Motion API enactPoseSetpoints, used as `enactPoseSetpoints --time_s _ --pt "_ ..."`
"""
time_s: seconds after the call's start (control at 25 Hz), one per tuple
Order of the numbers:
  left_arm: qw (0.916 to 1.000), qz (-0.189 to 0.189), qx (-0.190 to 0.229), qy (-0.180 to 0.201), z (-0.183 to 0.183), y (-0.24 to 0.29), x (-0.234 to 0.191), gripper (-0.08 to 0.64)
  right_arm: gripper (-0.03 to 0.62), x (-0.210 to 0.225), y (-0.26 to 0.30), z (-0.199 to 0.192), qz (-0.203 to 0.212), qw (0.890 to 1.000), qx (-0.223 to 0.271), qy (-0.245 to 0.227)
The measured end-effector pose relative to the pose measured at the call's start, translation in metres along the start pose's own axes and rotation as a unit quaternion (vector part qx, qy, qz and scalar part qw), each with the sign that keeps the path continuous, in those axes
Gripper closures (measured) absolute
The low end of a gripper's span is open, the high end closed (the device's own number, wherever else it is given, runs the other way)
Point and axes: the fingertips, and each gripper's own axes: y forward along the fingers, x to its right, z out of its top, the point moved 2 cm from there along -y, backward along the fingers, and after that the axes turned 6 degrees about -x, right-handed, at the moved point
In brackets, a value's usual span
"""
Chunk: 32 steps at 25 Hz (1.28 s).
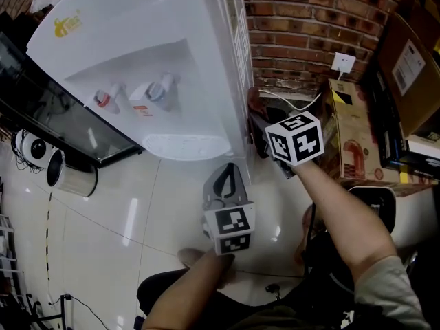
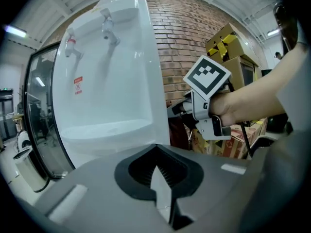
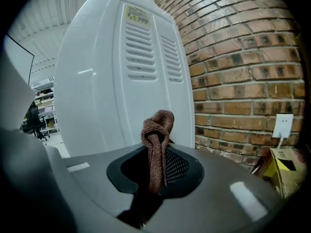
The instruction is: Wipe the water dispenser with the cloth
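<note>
Cloth sits clamped in the right gripper beside the water dispenser; best pressed flat, stroked evenly. Left gripper closed, empty.

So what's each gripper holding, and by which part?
Right gripper: the brown cloth, pinched at a bunched fold, its end poking out past the jaws. Left gripper: shut, nothing held.
</note>
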Motion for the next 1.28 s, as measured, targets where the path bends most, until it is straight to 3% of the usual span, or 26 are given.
enactPoseSetpoints --time_s 0.52,0.76,0.96,1.28 --pt "0.9976 -0.004 -0.022 -0.065 -0.02 0.017 -0.004 0.56 0.523 0.006 0.015 -0.025 0.004 1.0 -0.022 0.009" --pt "0.9939 0.008 -0.048 -0.099 -0.025 0.018 -0.007 0.56 0.525 0.005 0.017 -0.03 -0.014 0.999 0.025 -0.023" --pt "0.9931 0.017 -0.055 -0.102 -0.022 0.024 0.007 0.56 0.525 0.005 0.018 -0.042 -0.004 0.998 0.063 -0.002" --pt "0.9809 0.09 -0.062 -0.161 -0.034 0.038 0.004 0.56 0.525 0.002 0.028 -0.066 0.026 0.998 0.034 -0.05"
